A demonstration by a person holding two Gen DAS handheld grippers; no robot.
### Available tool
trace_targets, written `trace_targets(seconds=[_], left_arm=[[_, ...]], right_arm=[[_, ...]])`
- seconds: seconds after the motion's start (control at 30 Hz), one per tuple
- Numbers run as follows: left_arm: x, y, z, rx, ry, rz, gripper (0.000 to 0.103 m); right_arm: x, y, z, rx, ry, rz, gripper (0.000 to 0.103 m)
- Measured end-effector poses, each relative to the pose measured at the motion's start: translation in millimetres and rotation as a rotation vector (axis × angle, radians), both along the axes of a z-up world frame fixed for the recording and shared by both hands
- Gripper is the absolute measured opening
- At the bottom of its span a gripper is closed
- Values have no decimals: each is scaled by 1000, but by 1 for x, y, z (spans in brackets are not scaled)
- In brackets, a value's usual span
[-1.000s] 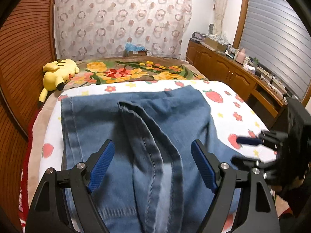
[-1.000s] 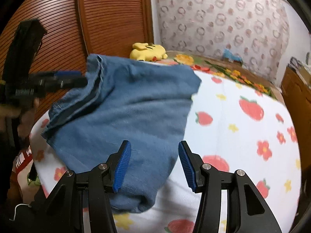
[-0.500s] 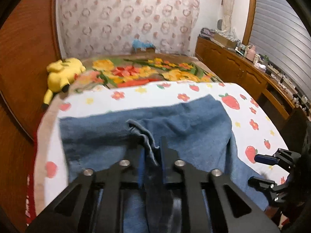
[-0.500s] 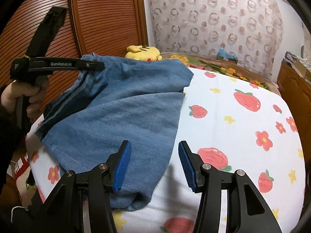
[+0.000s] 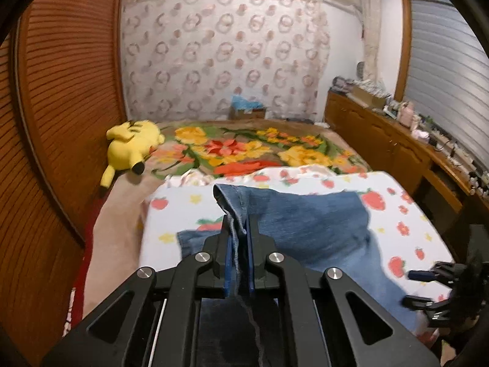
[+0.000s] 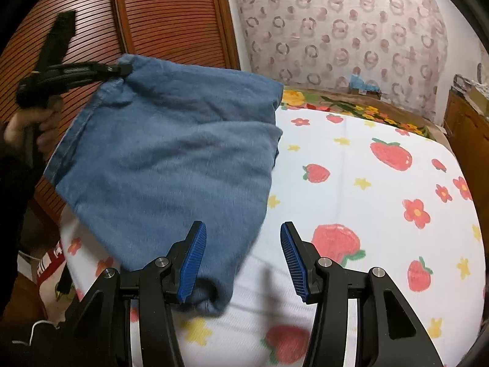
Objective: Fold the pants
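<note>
Blue denim pants [image 5: 318, 223] lie partly on the strawberry-print bed sheet [image 5: 394, 214]. My left gripper [image 5: 238, 244] is shut on a seam edge of the pants and holds it lifted. In the right wrist view the pants [image 6: 171, 159] hang raised from the left gripper [image 6: 119, 68] at the upper left. My right gripper [image 6: 241, 253] is open and empty, just over the pants' lower corner and the sheet [image 6: 382, 214]. It also shows at the lower right of the left wrist view [image 5: 424, 284].
A yellow plush toy [image 5: 131, 145] lies on a floral blanket [image 5: 244, 150] at the bed's far end. A slatted wooden wall [image 5: 61, 122] runs along the left. A wooden sideboard [image 5: 397, 150] with clutter stands at the right.
My left gripper closed on the pants' seam and lifted it up and back, pulling the denim off the sheet. My right gripper stayed open low near the pants' corner.
</note>
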State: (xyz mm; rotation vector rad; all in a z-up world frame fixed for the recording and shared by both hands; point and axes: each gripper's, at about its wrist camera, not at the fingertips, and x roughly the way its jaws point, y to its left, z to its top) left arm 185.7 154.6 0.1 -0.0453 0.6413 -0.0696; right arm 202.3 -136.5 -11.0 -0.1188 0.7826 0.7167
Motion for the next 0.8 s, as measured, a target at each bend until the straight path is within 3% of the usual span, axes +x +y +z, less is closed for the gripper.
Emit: trace_targets(seconds=[0.27, 0.5, 0.57, 0.63, 0.7, 0.8], left_arm=[[14, 14, -48, -9, 85, 39, 9], [13, 8, -55, 3, 97, 32, 9], [13, 8, -55, 4, 97, 32, 9], [13, 8, -56, 2, 96, 34, 9], [13, 6, -55, 1, 88, 39, 9], [13, 7, -51, 5, 68, 60, 8]], right_arm=[[-15, -11, 0, -17, 8, 38, 53], [-36, -7, 2, -42, -13, 73, 51], [-34, -2, 2, -52, -14, 79, 43], [-33, 5, 1, -68, -15, 94, 20], [-33, 11, 2, -77, -3, 112, 3], [-38, 1, 9, -59, -10, 112, 2]])
